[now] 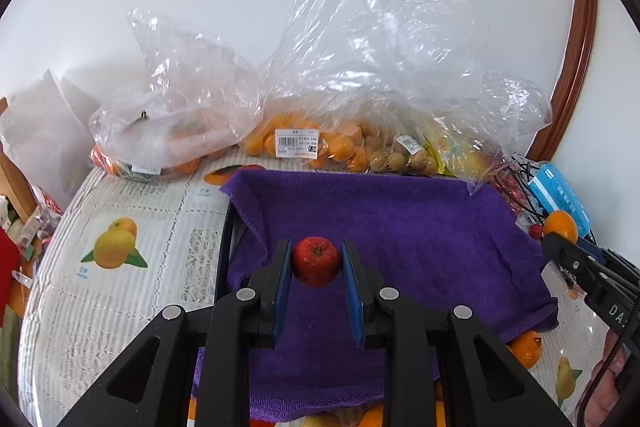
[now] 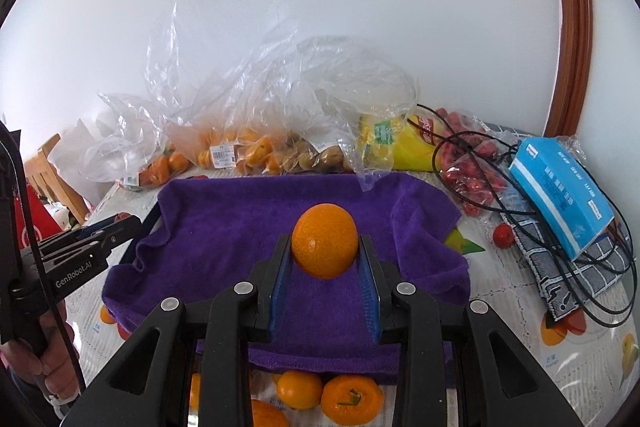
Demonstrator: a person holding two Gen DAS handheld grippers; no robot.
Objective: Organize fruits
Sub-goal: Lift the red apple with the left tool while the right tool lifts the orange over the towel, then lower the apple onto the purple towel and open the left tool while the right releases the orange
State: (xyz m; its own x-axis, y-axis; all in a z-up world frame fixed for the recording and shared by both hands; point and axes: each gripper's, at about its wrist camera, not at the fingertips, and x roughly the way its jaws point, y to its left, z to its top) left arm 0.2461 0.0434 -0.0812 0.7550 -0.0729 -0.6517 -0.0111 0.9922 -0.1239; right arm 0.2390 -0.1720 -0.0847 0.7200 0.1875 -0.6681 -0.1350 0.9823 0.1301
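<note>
Red apple (image 1: 316, 261) clamped between the blue pads of the left gripper (image 1: 317, 263), jaws closed onto its sides, stem dimple facing up and toward the camera. Orange (image 2: 325, 241) held the same way in the right gripper (image 2: 325, 247), pads pressing both flanks, fruit bulging above the fingertips. Both fruits hang in the air over the purple towel (image 1: 400, 227), which lines a dark tray (image 1: 228, 223) on the counter (image 1: 120, 299); neither touches the cloth.

Key relation: the towel bed lies directly below and ahead of both grippers, which point down at a slant. Left gripper sits over the towel's left-centre part, right gripper over its middle; each shows at the edge of the other's view, well apart. Both fruits are round, no long axis to align. Towel bed bare, so either hand looks equally placed to set down; likely next step is lowering and releasing, apple and orange in separate spots.

Outward: loose oranges (image 2: 348, 401) on the counter at the towel's near edge, plastic bags of fruit (image 1: 304, 143) behind it by the wall, blue box (image 2: 560, 191) and black cables (image 2: 520, 163) off right.
</note>
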